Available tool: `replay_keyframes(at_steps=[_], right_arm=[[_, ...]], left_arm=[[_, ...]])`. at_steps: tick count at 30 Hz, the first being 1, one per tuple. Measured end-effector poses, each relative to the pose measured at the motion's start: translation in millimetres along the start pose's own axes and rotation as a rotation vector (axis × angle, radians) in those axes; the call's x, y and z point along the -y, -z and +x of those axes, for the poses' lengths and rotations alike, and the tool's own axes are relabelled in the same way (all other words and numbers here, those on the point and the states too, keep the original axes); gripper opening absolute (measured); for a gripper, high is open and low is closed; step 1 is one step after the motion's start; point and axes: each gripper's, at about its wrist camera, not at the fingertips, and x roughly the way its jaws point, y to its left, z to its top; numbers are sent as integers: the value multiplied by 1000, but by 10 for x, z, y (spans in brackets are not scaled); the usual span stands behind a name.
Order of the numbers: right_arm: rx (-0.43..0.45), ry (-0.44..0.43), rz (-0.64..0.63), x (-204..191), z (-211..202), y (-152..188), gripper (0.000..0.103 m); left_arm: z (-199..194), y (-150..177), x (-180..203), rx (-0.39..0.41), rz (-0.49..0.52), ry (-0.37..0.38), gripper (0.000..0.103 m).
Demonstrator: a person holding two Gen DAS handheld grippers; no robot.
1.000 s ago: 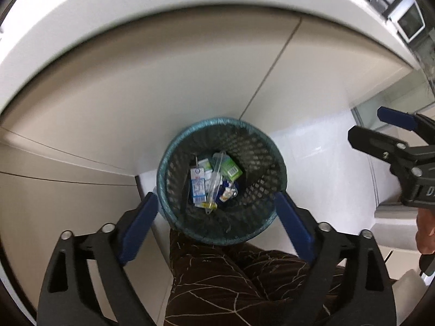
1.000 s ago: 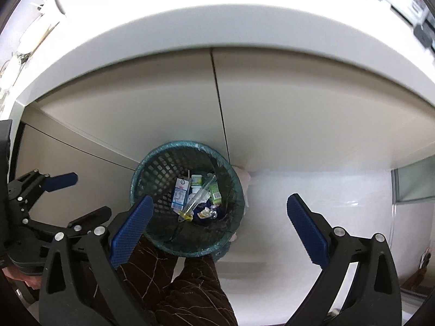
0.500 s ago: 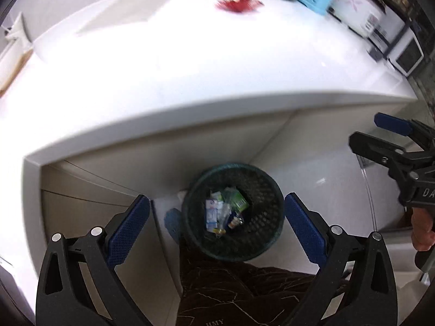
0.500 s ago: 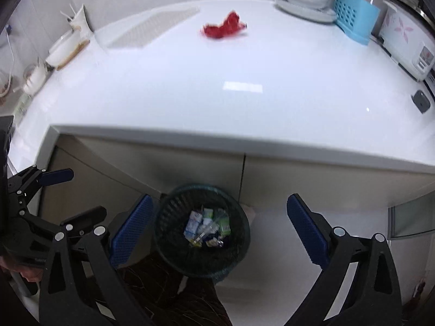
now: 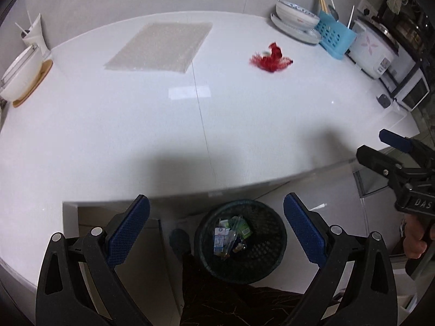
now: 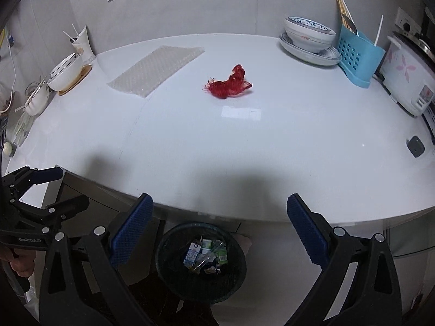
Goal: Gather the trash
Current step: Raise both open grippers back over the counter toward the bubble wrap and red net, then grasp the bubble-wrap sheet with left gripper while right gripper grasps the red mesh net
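A crumpled red net bag [image 5: 270,59] [image 6: 229,85] lies on the white counter [image 5: 163,125] [image 6: 244,146], far from both grippers. A sheet of bubble wrap [image 5: 160,47] [image 6: 156,69] lies flat at the back left. On the floor below the counter edge stands a dark mesh bin [image 5: 267,265] [image 6: 174,269] holding small cartons and wrappers. My left gripper [image 5: 216,231] is open and empty, above the bin. My right gripper [image 6: 218,232] is also open and empty, above the bin too. Each gripper shows at the side of the other's view.
Stacked bowls and plates [image 6: 310,40], a blue utensil rack [image 6: 359,54] and a rice cooker [image 6: 410,76] line the back right. A white bowl on a wooden coaster [image 6: 66,74] and a cup sit at the left. A small grey object [image 6: 415,146] lies near the right edge.
Both views have swung up from the bin on the floor to the counter top. The red net bag and bubble wrap came fully into view. Both grippers stayed open.
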Motion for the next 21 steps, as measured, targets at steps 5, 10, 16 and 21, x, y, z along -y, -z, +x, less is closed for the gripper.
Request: replay_keyframes(at_steps=[5,10,16,21], right_arm=[[9,5,12,-32,60,-225,95],[14,12,17,-66,117,-442,95],[14,21,23,-82,238,-751,95],[2,29,31,-77,413,-983,95]], left_arm=[[-40,-228,-112,20,-7,-5,97],[-7,-475,-255,20,-29,10,97],[65,-833,-440,27,-39,-9,97],[174,-1133,-620,24,-46,-23,97]])
